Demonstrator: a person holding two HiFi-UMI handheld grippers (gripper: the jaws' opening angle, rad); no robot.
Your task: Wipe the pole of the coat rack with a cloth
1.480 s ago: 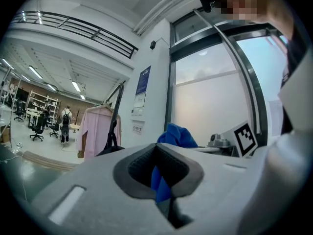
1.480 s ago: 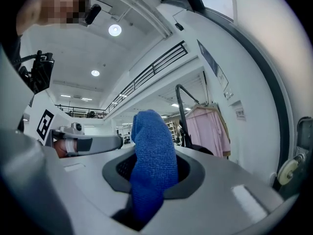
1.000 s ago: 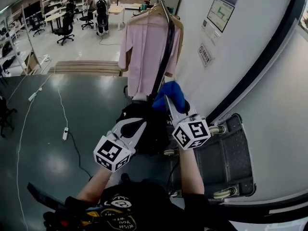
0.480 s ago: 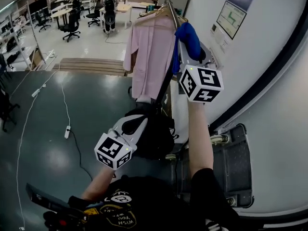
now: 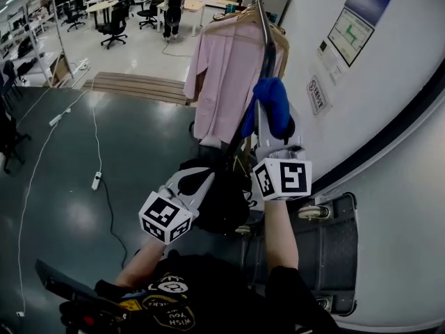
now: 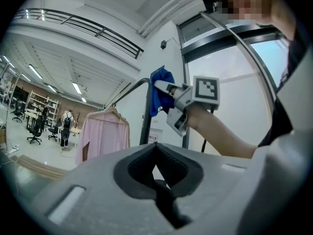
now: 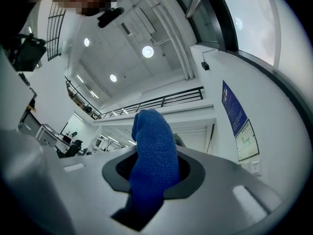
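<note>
The coat rack's dark pole [image 5: 266,44] rises ahead of me, with a pink garment [image 5: 222,75] hanging on it. My right gripper [image 5: 268,117] is shut on a blue cloth [image 5: 270,103], and the cloth lies against the pole at about mid height. In the right gripper view the cloth [image 7: 154,151] fills the right gripper [image 7: 151,173]. My left gripper [image 5: 197,181] hangs lower left, shut and empty, apart from the pole. The left gripper view shows the left gripper [image 6: 159,177], with the pole [image 6: 145,119], the cloth [image 6: 159,94] and the right gripper [image 6: 164,86] beyond it.
A black bag [image 5: 226,200] sits at the rack's foot. A grey trolley [image 5: 334,245] stands at lower right by the white wall [image 5: 389,152] with posters [image 5: 353,32]. A cable and power strip [image 5: 96,181] lie on the dark floor; wooden steps [image 5: 139,85], chairs and people are farther back.
The right gripper with the cloth rose along the pole to near its top, then slid back down to mid height. The left gripper has hardly moved.
</note>
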